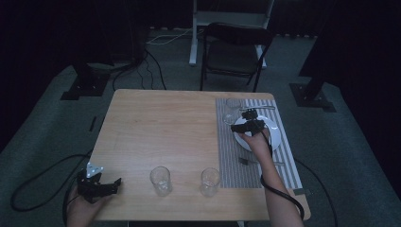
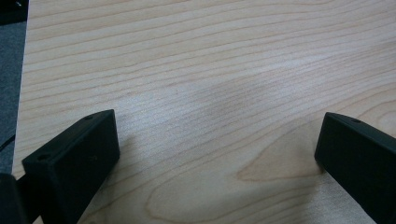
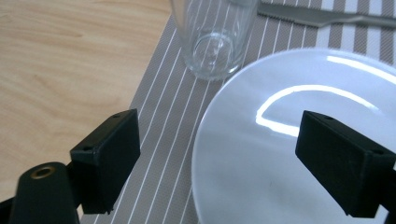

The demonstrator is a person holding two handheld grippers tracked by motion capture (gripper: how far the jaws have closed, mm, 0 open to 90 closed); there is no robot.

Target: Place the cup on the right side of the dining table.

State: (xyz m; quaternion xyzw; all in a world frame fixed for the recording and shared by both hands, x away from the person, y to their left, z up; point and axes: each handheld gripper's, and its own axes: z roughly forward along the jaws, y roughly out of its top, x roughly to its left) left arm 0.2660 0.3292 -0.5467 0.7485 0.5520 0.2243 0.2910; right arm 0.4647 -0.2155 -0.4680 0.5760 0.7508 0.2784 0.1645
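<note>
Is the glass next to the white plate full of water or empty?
Empty. In the right gripper view the glass stands upright on the striped placemat beside the plate, and its clear bottom shows no liquid.

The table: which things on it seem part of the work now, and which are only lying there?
In use, probably: right gripper, open over white plate; glass; striped placemat.
Idle: left gripper; two front glasses; chair.

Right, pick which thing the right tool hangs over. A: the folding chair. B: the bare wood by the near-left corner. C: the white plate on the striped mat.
C: the right tool is open above the white plate on the striped mat, beside a glass.
</note>
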